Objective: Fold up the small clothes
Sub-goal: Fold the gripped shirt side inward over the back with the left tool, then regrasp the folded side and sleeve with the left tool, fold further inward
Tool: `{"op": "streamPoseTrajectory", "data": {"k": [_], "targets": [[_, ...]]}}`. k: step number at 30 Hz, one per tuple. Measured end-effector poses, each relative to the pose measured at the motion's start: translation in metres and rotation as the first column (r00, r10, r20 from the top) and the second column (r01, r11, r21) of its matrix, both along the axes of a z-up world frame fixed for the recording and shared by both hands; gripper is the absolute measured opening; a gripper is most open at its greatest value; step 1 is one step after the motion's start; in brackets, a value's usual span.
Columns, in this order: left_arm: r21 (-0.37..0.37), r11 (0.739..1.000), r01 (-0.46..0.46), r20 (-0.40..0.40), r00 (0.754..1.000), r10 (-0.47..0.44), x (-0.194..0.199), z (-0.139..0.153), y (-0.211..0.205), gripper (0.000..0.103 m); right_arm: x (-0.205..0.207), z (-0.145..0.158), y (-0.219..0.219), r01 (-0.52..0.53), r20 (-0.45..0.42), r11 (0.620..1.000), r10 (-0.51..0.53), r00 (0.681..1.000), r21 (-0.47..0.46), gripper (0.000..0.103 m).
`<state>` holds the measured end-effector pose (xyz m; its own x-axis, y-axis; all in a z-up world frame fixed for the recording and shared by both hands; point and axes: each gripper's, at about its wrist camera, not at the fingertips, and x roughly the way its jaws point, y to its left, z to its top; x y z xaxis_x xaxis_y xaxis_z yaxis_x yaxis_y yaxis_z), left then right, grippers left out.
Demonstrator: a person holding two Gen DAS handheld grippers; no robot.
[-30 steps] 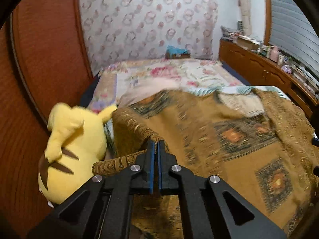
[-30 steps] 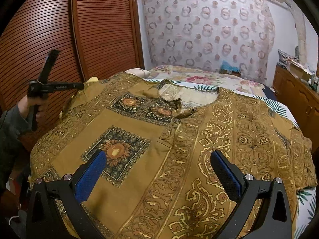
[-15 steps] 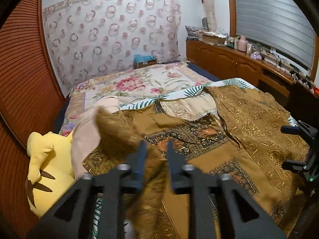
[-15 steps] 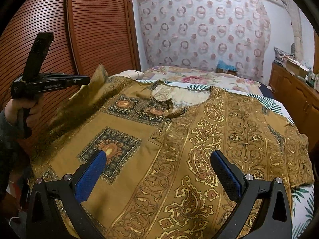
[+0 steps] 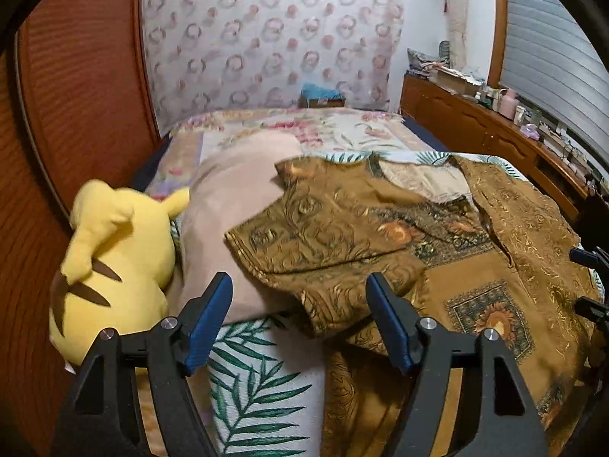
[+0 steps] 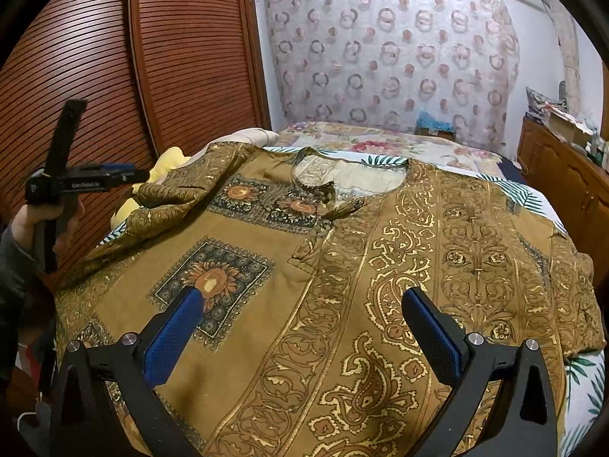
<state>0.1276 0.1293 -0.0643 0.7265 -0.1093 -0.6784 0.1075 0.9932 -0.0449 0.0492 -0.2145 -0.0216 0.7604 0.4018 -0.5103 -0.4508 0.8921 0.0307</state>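
Shirt [image 5: 475, 266] spread on bed, beyond spread-wide left claw [image 5: 300, 316]

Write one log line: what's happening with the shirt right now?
left gripper: open | right gripper: open, above shirt | sleeve: folded inward | shirt: on bed

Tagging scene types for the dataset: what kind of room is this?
Most likely a home bedroom. The shirt lies on a bed with floral bedding, a plush toy beside it, and a louvred wardrobe along the wall.
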Motion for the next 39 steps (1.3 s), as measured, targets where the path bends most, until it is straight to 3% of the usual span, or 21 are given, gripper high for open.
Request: {"op": "streamPoseTrajectory", "data": {"k": [5, 9, 12, 14, 15, 17, 18, 20, 21, 29, 39], "targets": [[-0.055, 0.998, 0.009, -0.040, 0.999, -0.012, 0.012, -0.015, -0.002, 0.073, 0.000, 0.001, -0.001, 0.000, 0.000, 1.000, 0.000, 1.000, -0.006, 0.103], [-0.141, 0.990, 0.003, -0.108, 0.994, -0.019, 0.022, -0.026, 0.002, 0.073, 0.001, 0.001, -0.001, 0.002, 0.000, 1.000, -0.002, 1.000, -0.005, 0.103], [-0.148, 0.989, -0.006, -0.124, 0.992, -0.012, 0.023, -0.029, 0.001, 0.072, 0.000, 0.001, -0.002, 0.002, 0.001, 1.000, -0.002, 1.000, -0.008, 0.103], [-0.166, 0.986, 0.007, -0.131, 0.991, -0.029, 0.022, -0.029, 0.000, 0.057, 0.000, 0.001, -0.003, 0.002, 0.002, 1.000, -0.002, 1.000, -0.005, 0.103], [-0.181, 0.983, 0.011, -0.145, 0.989, -0.038, 0.022, -0.030, -0.001, 0.056, -0.001, 0.001, -0.004, 0.002, 0.002, 1.000, -0.002, 1.000, -0.004, 0.103], [-0.221, 0.975, 0.037, -0.148, 0.987, -0.071, 0.019, -0.029, -0.005, 0.037, -0.001, 0.001, -0.004, 0.003, 0.002, 1.000, -0.003, 1.000, -0.003, 0.103], [-0.221, 0.974, 0.047, -0.149, 0.985, -0.081, 0.019, -0.028, -0.007, 0.033, -0.001, 0.000, -0.005, 0.004, 0.001, 1.000, -0.004, 1.000, -0.002, 0.103], [-0.200, 0.978, 0.055, -0.139, 0.987, -0.084, 0.018, -0.025, -0.012, 0.012, -0.001, 0.000, -0.006, 0.007, -0.001, 1.000, -0.007, 1.000, 0.001, 0.103], [-0.185, 0.981, 0.060, -0.123, 0.989, -0.084, 0.016, -0.021, -0.015, 0.009, -0.001, 0.000, -0.006, 0.008, -0.002, 1.000, -0.008, 1.000, 0.002, 0.103], [-0.122, 0.979, 0.166, -0.004, 0.986, -0.167, 0.008, 0.023, -0.057, 0.007, -0.002, 0.003, -0.013, 0.023, 0.001, 1.000, -0.023, 1.000, 0.003, 0.103], [-0.079, 0.958, 0.274, 0.012, 0.962, -0.274, 0.019, 0.047, -0.119, 0.008, -0.010, 0.007, -0.024, 0.047, 0.012, 0.999, -0.047, 0.999, 0.012, 0.103]]}}
